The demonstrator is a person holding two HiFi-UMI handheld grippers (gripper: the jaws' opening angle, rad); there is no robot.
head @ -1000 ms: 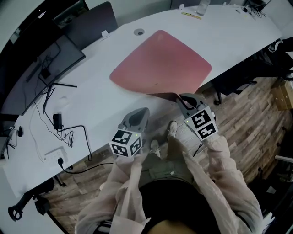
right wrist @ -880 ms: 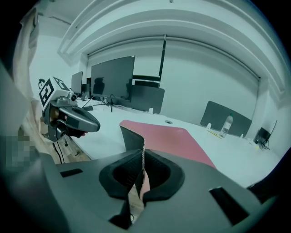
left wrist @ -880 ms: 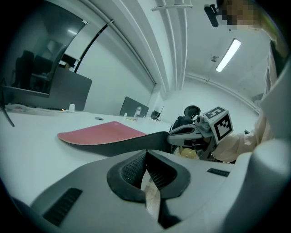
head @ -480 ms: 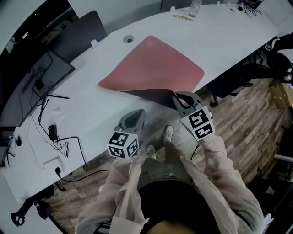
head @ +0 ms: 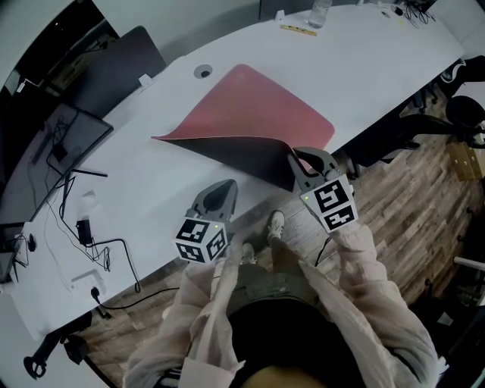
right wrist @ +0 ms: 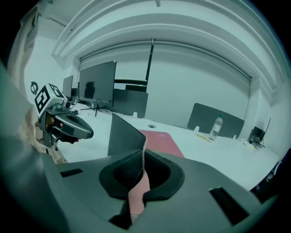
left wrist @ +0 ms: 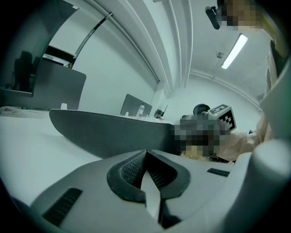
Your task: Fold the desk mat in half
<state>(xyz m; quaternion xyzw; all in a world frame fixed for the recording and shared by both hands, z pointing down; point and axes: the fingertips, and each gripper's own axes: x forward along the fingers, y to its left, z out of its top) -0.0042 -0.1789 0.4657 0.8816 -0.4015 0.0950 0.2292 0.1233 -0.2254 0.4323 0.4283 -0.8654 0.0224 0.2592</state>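
A pink desk mat (head: 258,110) lies on the white desk (head: 364,61). Its near edge is raised, so the dark underside (head: 242,155) faces me. My right gripper (head: 299,161) is shut on the mat's near right corner; in the right gripper view the mat's stitched edge (right wrist: 142,157) runs between the pads. My left gripper (head: 225,186) hovers over the desk's front edge, left of the raised flap, shut with nothing in it. In the left gripper view its pads (left wrist: 136,166) meet, and the dark flap (left wrist: 113,132) stands just beyond them.
A monitor (head: 64,140), cables and a power strip (head: 87,227) occupy the desk's left part. A cable hole (head: 202,71) sits by the mat's far corner and a water bottle (head: 320,11) stands at the back. A dark chair (head: 424,114) is at the right.
The right gripper has raised the mat's near corner higher and toward the far side. The lifted flap has spread leftward and shows much more dark underside. The left gripper stays about where it was.
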